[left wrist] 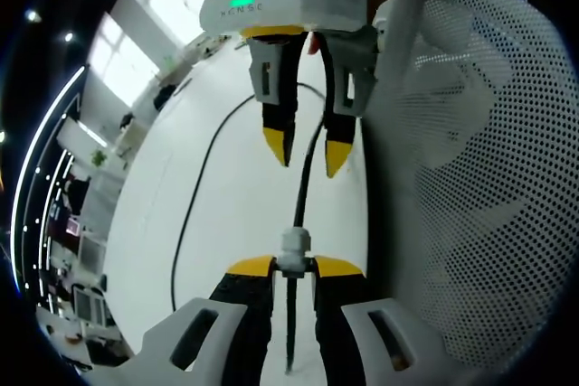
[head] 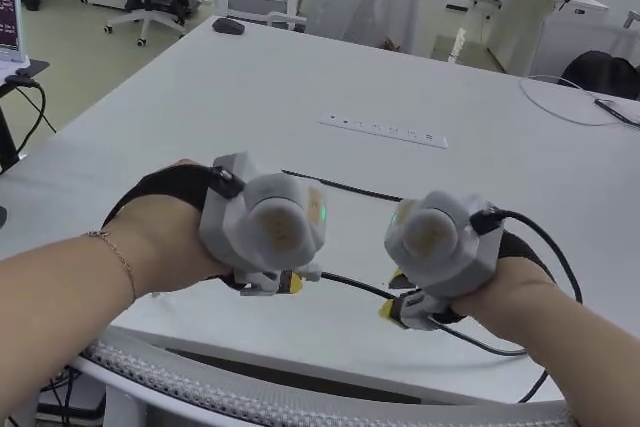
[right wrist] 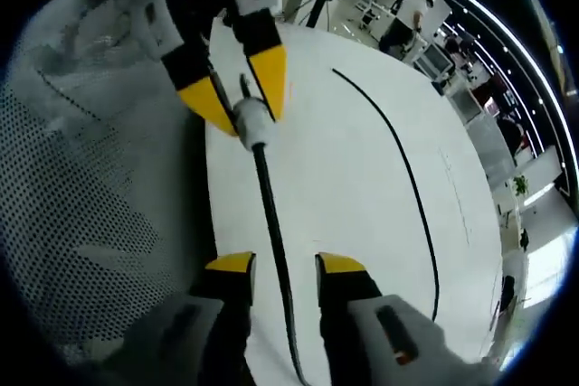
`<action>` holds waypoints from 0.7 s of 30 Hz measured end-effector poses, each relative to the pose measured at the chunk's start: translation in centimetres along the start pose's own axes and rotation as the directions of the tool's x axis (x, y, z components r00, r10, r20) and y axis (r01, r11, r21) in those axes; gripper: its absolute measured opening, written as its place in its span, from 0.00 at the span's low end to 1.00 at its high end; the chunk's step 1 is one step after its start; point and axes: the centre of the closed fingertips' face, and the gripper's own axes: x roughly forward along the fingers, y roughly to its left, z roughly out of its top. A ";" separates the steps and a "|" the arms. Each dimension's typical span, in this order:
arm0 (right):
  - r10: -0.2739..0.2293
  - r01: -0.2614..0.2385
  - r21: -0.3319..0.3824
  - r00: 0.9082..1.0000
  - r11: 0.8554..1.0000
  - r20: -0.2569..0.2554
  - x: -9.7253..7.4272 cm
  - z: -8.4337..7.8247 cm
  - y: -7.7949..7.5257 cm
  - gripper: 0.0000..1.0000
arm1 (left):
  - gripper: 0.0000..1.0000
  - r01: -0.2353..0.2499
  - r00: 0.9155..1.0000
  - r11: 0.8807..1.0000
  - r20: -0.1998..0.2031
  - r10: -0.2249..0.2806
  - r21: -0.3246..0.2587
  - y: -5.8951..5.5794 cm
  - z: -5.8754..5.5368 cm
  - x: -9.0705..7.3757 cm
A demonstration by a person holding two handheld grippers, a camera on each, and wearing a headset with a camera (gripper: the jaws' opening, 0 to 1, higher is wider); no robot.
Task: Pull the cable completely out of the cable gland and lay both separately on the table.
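A white cable gland sits on a thin black cable, and my left gripper is shut on the gland. Facing it, my right gripper hangs open with the cable passing between its yellow tips. In the right gripper view the cable runs through the open right gripper up to the gland, held in the left gripper. In the head view the left gripper and right gripper hover close together near the white table's front edge. The cable trails across the table behind them.
A white power strip lies mid-table and a dark mouse sits at the far edge. A grey mesh chair back runs just below the table's front edge. Office chairs and desks stand beyond.
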 end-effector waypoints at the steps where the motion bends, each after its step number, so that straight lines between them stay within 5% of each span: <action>1: 0.002 -0.001 -0.057 1.000 0.998 0.025 -0.1 1.0 0.4 0.31 | 0.17 0.001 1.000 1.000 0.007 -0.001 0.002 0.0 0.1 0.0; 5: 0.041 -0.031 -0.087 0.992 0.996 0.121 -0.4 3.2 1.4 0.24 | 0.17 0.028 0.999 0.999 0.046 -0.029 0.016 -0.8 0.9 -0.1; 10: 0.029 -0.022 -0.069 0.994 0.997 0.101 -0.4 2.4 0.9 0.04 | 0.17 0.030 0.998 0.999 0.063 -0.031 0.018 -0.8 1.4 -0.1; 15: -0.033 0.032 -0.015 0.997 0.999 -0.070 -0.1 -1.4 -0.7 0.04 | 0.17 0.007 0.999 1.000 0.041 -0.006 -0.010 -0.1 0.6 -0.2; 18: -0.053 0.060 0.024 0.973 0.998 -0.223 -0.2 -4.9 -1.4 0.04 | 0.17 -0.016 0.999 1.000 0.035 0.017 -0.025 0.4 0.5 -0.4; 20: -0.039 0.058 0.067 0.964 0.996 -0.262 -0.4 -6.0 -1.3 0.06 | 0.16 -0.025 0.999 0.999 0.032 0.025 -0.021 0.5 0.4 -0.4; 21: -0.038 0.058 0.072 0.967 0.996 -0.251 -0.3 -5.8 -1.3 0.10 | 0.16 -0.025 0.999 0.999 0.032 0.025 -0.020 0.5 0.4 -0.4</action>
